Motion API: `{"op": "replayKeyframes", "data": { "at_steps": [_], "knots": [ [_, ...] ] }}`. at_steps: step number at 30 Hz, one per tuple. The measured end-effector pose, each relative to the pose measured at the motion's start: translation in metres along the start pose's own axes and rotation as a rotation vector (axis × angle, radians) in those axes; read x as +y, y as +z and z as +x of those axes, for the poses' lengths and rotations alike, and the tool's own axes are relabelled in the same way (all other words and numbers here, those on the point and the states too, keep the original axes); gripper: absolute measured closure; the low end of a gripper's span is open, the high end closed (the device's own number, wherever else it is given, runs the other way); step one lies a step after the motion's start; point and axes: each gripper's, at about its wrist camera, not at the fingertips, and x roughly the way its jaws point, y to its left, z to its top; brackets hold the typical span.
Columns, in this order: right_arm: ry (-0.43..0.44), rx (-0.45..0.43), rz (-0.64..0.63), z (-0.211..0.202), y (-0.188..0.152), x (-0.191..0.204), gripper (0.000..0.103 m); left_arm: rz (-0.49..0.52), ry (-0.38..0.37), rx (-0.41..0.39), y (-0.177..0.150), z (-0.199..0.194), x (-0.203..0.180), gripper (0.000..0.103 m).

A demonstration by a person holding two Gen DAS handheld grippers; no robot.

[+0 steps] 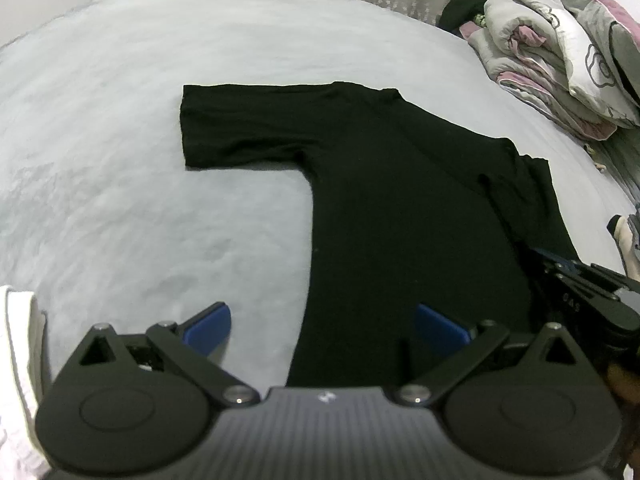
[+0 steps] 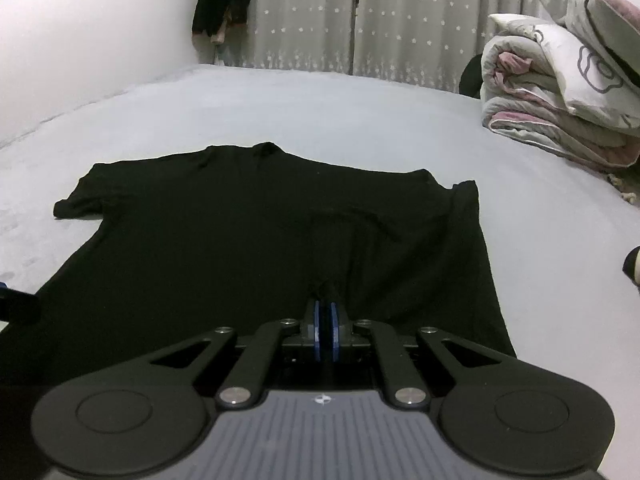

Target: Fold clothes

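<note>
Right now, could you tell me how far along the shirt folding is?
Done: the black T-shirt lies spread on the bed, right sleeve tucked in. In hand: the right gripper pinches its near hem, while the left gripper hangs open. Left: the left sleeve and every body fold.

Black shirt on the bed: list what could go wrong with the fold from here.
1. The right gripper is shut on a small pinch of the shirt; so thin a bite may slip out when lifted.
2. The left gripper is open at the shirt's edge, holding nothing; a one-sided lift would likely drag and skew the cloth.
3. The shirt's right sleeve is already tucked over, and pulling could undo it.
</note>
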Motion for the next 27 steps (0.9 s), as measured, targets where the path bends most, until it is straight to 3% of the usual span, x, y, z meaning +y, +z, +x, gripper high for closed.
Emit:
{"op": "replayKeyframes", "data": {
  "at_steps": [4, 7, 12, 17, 18, 19, 22, 27],
  "knots": [
    [0.004, -0.02, 0.038, -0.009, 0.003, -0.013, 0.081, 0.002, -0.003, -0.001, 0.0, 0.0, -0.001, 0.0],
    [0.013, -0.025, 0.057, -0.003, 0.018, -0.019, 0.08, 0.008, -0.002, 0.0, 0.0, 0.001, -0.002, 0.0],
    [0.031, 0.022, -0.047, 0.034, 0.046, 0.004, 0.078, 0.012, -0.001, 0.001, -0.001, 0.001, -0.002, 0.0],
    [-0.065, 0.085, -0.102, 0.066, 0.05, 0.015, 0.08, 0.009, -0.007, 0.004, 0.0, 0.001, 0.0, 0.0],
    [-0.07, 0.083, -0.092, 0.064, 0.05, 0.014, 0.093, 0.006, -0.008, 0.004, 0.0, 0.0, 0.0, 0.0],
    [-0.073, 0.071, -0.074, 0.06, 0.05, 0.011, 0.099, 0.004, -0.009, 0.003, 0.0, 0.0, 0.0, 0.0],
    [-0.061, 0.01, 0.011, 0.043, 0.054, -0.003, 0.099, 0.004, -0.012, -0.002, 0.001, -0.002, 0.0, 0.0],
    [0.048, -0.063, 0.222, 0.034, 0.085, -0.021, 0.099, -0.003, -0.016, -0.008, 0.002, -0.004, 0.002, 0.0]
  ]
}}
